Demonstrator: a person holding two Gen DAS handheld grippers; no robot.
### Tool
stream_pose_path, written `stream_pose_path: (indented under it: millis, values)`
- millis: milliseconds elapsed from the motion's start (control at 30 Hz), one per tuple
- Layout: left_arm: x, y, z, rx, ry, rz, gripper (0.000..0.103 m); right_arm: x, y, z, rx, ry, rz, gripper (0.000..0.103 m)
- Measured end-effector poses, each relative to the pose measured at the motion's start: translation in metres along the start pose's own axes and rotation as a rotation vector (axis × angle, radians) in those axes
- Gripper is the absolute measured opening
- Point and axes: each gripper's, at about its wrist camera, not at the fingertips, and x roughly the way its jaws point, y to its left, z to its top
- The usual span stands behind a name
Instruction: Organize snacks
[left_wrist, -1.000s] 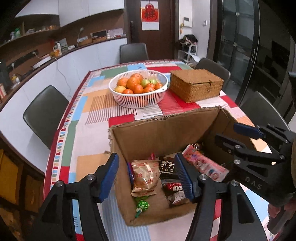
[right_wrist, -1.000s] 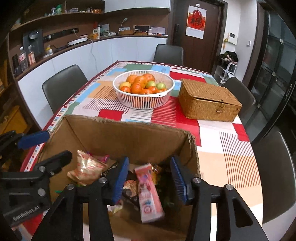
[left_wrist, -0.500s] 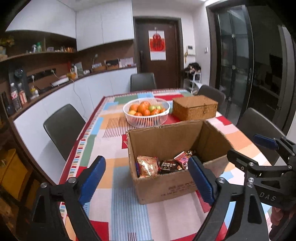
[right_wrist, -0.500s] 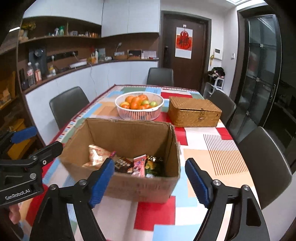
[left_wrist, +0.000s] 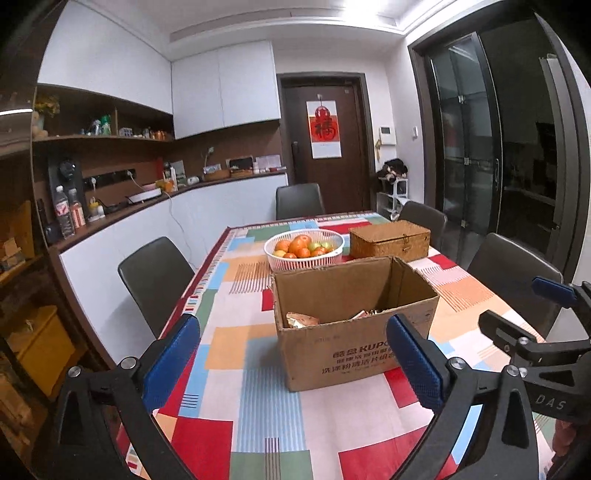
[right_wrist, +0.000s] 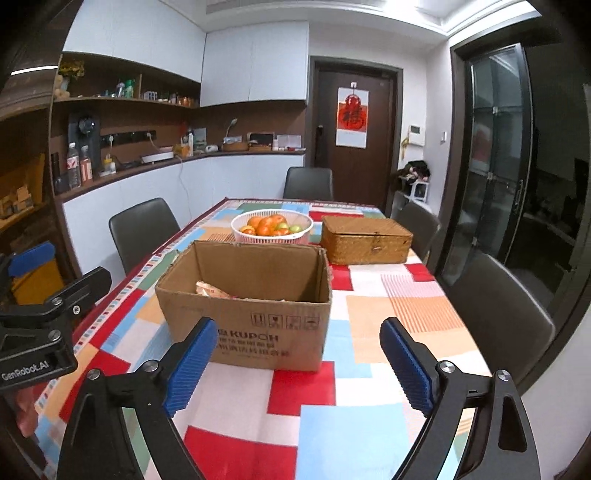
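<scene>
Dark chairs (left_wrist: 155, 277) ring the patchwork-clothed table (left_wrist: 236, 347); brown door (left_wrist: 325, 144) behind.

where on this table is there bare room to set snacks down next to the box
Free: the tablecloth right of the cardboard box, below the wicker box; the near strip between the box and both open grippers; the left strip toward the chair. Crowded: behind the box, where the fruit basket and wicker box sit close.

Home dining room; fruit basket (left_wrist: 303, 249)
</scene>
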Motion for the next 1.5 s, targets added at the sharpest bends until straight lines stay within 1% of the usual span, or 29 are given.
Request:
stream_pose_path:
  millis: [167,267,433,667,867,1067,1500]
  values:
    - [-0.02,0.0,-0.005,-0.003,-0.021,0.008,0.103,-0.025,-0.003,-0.003,0.014,-0.038,-0.019,0.091]
    - [-0.028,0.001,-0.007,-0.007,-0.022,-0.005,0.103,-0.039,-0.005,-0.005,0.016,-0.067,-0.028,0.093]
    - [-0.038,0.0,-0.012,-0.006,-0.022,0.001,0.103,-0.052,-0.004,-0.006,0.002,-0.103,-0.049,0.094]
    - [-0.051,-0.002,-0.017,0.007,-0.044,0.02,0.103,-0.059,-0.005,-0.013,0.015,-0.091,-0.044,0.094]
    - [-0.053,-0.003,-0.02,-0.004,-0.037,0.008,0.103,-0.065,-0.007,-0.017,0.02,-0.092,-0.043,0.094]
    - [-0.054,-0.002,-0.022,-0.015,-0.033,0.014,0.103,-0.066,-0.005,-0.018,0.01,-0.095,-0.052,0.094]
    - [-0.052,-0.001,-0.023,-0.021,-0.029,0.012,0.103,-0.065,-0.001,-0.02,0.002,-0.086,-0.041,0.094]
